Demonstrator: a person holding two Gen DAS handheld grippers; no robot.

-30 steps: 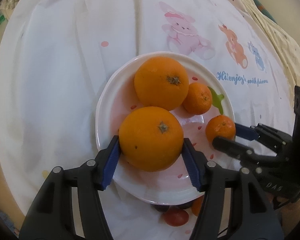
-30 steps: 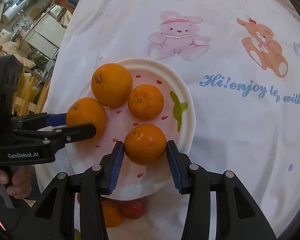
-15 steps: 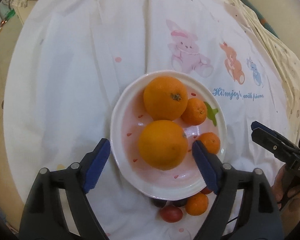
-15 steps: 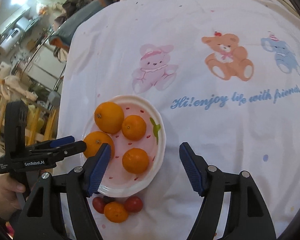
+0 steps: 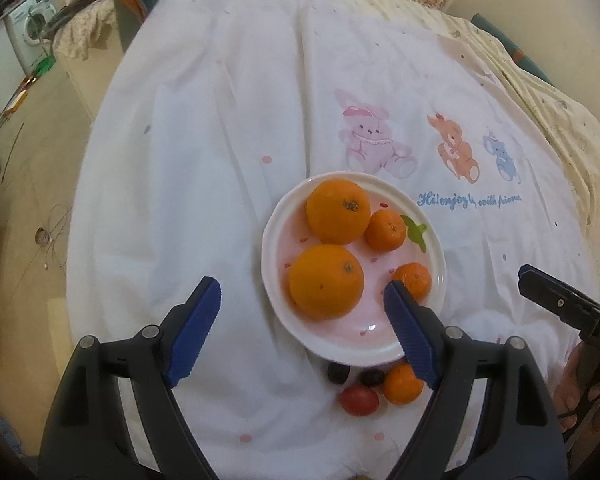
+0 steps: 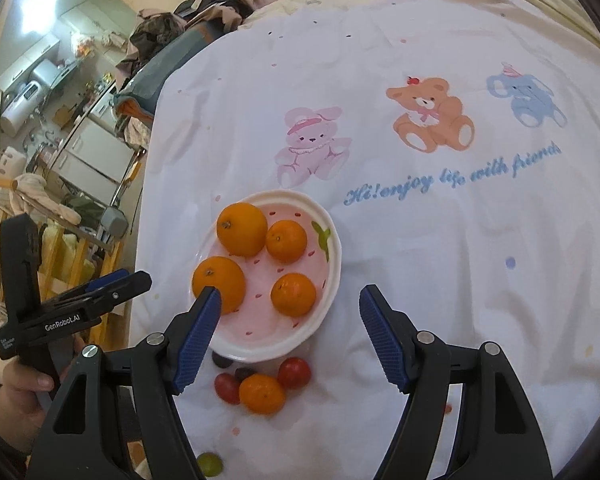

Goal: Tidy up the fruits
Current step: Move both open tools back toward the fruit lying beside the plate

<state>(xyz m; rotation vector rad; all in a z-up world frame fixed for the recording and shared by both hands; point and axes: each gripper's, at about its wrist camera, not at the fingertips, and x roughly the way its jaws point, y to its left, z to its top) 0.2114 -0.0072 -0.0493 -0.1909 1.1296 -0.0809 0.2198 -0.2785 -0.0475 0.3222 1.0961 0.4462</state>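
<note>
Both grippers have let go of their oranges and risen away from the plate since a second ago. Your left gripper (image 5: pixel 300 320) now hangs above the plate's near left edge, fingers spread wide and empty; your right gripper (image 6: pixel 288 336) hangs likewise, fingers apart with nothing between them. Closest to you, loose on the white cloth (image 6: pixel 440 280) just in front of the plate (image 6: pixel 260 350), lie a small orange (image 6: pixel 262 394), cherry tomatoes (image 6: pixel 294 373) and dark grapes (image 6: pixel 221 359); this cluster lies below and between the right gripper's fingers, nearer that hand. Beyond, four oranges (image 6: pixel 242 229) rest on the plate. Farthest, the cloth reads "Hi! enjoy life with friends"; the left gripper's body reads "GenRobot.AI".
</note>
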